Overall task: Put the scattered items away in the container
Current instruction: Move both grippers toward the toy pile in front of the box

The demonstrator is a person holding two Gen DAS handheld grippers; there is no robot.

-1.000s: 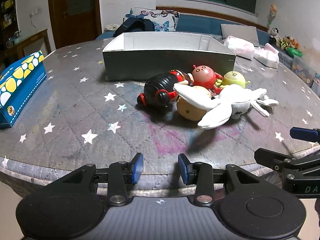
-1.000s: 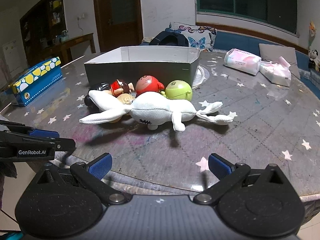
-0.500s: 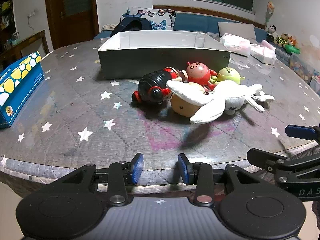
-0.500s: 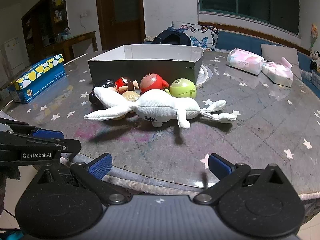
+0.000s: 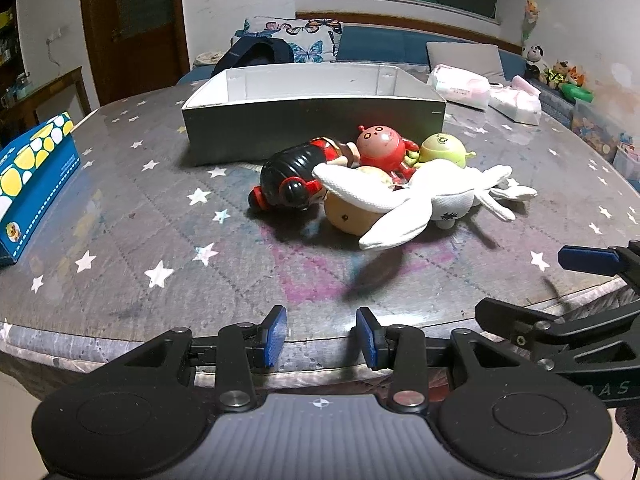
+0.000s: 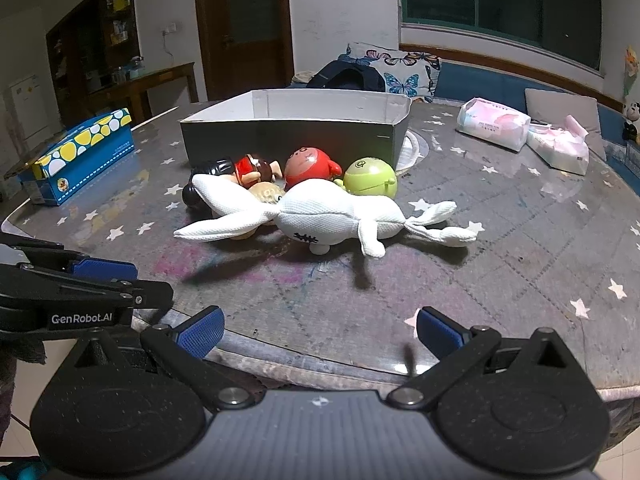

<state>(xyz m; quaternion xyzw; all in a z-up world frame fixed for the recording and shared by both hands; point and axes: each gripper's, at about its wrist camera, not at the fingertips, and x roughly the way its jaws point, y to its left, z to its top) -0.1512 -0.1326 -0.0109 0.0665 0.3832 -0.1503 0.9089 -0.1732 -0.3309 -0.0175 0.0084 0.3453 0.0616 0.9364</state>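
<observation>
A grey open box (image 5: 312, 128) (image 6: 292, 136) stands on the round table. In front of it lies a heap of toys: a white plush rabbit (image 5: 436, 196) (image 6: 328, 216), a black-and-red doll (image 5: 292, 178) (image 6: 244, 168), a red round figure (image 5: 380, 146) (image 6: 310, 162), a green round figure (image 5: 442, 148) (image 6: 370, 178) and a tan ball-like toy (image 5: 352, 210) (image 6: 264, 192) under the rabbit's ear. My left gripper (image 5: 321, 336) is partly open and empty at the table's near edge. My right gripper (image 6: 320, 330) is wide open and empty, also at the near edge.
A blue and yellow tissue box (image 5: 32, 176) (image 6: 80, 154) lies at the table's left. Pink-white tissue packs (image 6: 494, 124) (image 5: 460, 86) lie at the back right. A white plate (image 6: 412, 148) peeks from behind the box. A sofa with cushions stands beyond.
Both grippers have drifted slightly, so the toys and box sit a little lower and closer in the views. Jaw openings are unchanged and no toy has moved.
</observation>
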